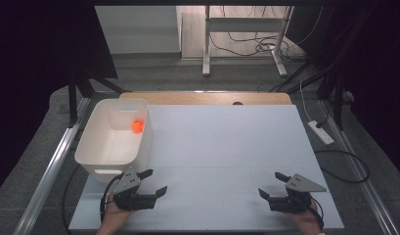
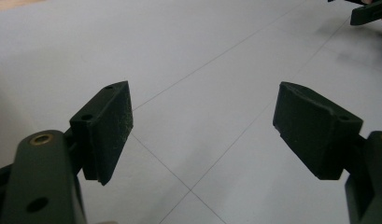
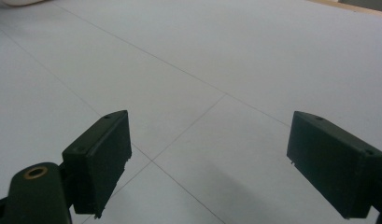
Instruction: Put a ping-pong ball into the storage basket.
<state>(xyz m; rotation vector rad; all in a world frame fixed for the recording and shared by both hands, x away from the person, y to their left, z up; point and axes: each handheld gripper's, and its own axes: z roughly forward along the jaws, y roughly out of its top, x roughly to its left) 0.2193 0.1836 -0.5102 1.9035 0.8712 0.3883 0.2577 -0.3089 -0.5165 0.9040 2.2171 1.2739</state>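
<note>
Orange ball point(image 1: 137, 126) noted at ten o'clock, inside white bin point(image 1: 98, 168), judged light, smooth, prone to rolling, best pinched across its middle; left gripper point(image 1: 153, 183) and right gripper point(image 1: 272, 185) both held wide open, empty, low over white mat point(image 1: 227, 147).

Your left gripper point(image 1: 155, 182) sits near left, jaws wide apart and empty. Your right gripper point(image 1: 271, 185) mirrors it near right, also spread.

I see a matt white table sheet point(image 1: 227, 147), a smooth plastic bin point(image 1: 97, 147) and scuffed, matt black pads point(image 2: 111, 128)
</note>
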